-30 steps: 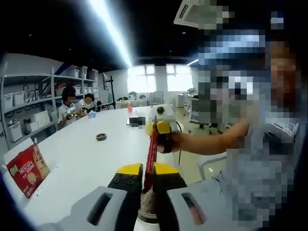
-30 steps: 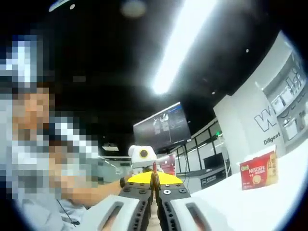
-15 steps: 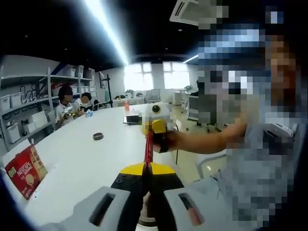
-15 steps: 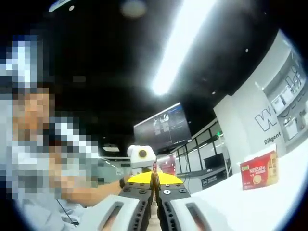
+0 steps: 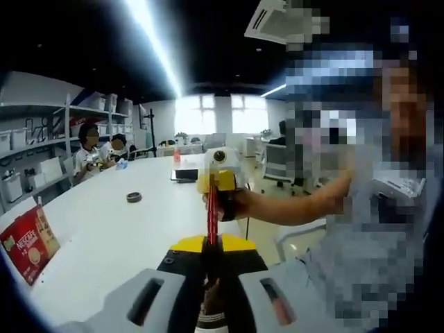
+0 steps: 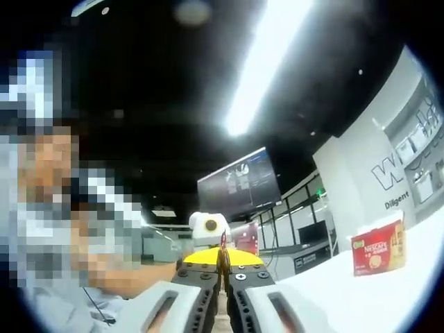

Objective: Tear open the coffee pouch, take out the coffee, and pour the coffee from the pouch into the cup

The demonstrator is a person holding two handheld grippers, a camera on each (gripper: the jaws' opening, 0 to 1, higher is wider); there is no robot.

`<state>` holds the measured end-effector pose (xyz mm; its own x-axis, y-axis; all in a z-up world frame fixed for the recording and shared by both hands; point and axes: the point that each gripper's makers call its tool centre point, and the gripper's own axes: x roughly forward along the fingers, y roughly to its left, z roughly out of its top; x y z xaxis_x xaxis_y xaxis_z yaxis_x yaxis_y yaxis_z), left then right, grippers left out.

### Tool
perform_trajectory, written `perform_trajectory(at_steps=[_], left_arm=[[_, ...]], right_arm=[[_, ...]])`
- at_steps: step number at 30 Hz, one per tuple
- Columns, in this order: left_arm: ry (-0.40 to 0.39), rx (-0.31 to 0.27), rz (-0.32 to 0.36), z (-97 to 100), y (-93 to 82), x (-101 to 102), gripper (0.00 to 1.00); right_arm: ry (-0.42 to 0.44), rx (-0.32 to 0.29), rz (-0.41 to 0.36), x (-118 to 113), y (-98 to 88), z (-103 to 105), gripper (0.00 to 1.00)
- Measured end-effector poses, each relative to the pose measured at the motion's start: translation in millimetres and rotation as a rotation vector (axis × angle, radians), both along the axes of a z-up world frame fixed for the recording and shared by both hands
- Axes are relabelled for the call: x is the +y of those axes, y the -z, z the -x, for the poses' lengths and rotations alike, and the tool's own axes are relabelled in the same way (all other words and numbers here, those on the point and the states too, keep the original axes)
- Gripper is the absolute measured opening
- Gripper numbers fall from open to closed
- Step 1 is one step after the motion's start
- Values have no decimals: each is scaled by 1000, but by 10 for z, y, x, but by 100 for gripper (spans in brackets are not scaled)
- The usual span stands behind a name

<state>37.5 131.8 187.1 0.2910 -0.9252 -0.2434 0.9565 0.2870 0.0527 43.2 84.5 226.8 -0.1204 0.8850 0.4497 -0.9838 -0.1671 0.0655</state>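
Between both grippers, coffee pouch [image 5: 211,211].

I count one red coffee pouch [image 5: 210,215], two grippers [image 5: 208,260] [image 6: 222,272], one red Nescafé box [image 5: 28,243], one dark ring [image 5: 134,198], two seated people [image 5: 100,149].

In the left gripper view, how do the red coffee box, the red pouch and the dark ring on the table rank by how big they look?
1. Coffee box
2. Pouch, a thin strip seen edge-on, so only roughly comparable
3. Dark ring

The ring sits farther off, so its true size is unsure.
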Motion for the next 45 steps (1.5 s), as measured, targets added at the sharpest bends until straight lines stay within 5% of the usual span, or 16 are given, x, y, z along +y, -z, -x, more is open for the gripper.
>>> perform_trajectory(at_steps=[5, 10, 14, 18, 21, 25, 29, 33, 37, 45], left_arm=[[4, 6, 2, -3, 14, -20, 5], [-19, -2, 24, -31, 9, -27, 21], [-21, -8, 18, -37, 10, -14, 4], [-7, 12, 22, -18, 11, -10, 5], [-4, 18, 30, 4, 10, -23, 19], [-27, -19, 41, -37, -46, -3, 4], [-25, -29, 23, -44, -33, 15, 5], [-44, -9, 77, -58, -88, 12, 19], [-39, -49, 41, -31, -45, -5, 4], [-42, -11, 69, 12, -81, 8, 10]], right_arm=[[5, 2, 8, -13, 18, -22, 2], [11, 1, 8, -45, 19, -55, 2], [11, 1, 8, -43, 21, -62, 2], [13, 1, 11, -42, 28, -59, 2], [12, 3, 8, -53, 21, -51, 2], [14, 3, 10, -46, 25, -38, 2], [12, 2, 14, -28, 31, -45, 2], [10, -1, 6, -28, -7, -53, 2], [11, -10, 19, 0, -16, -49, 2], [5, -4, 17, 13, -47, -9, 2]])
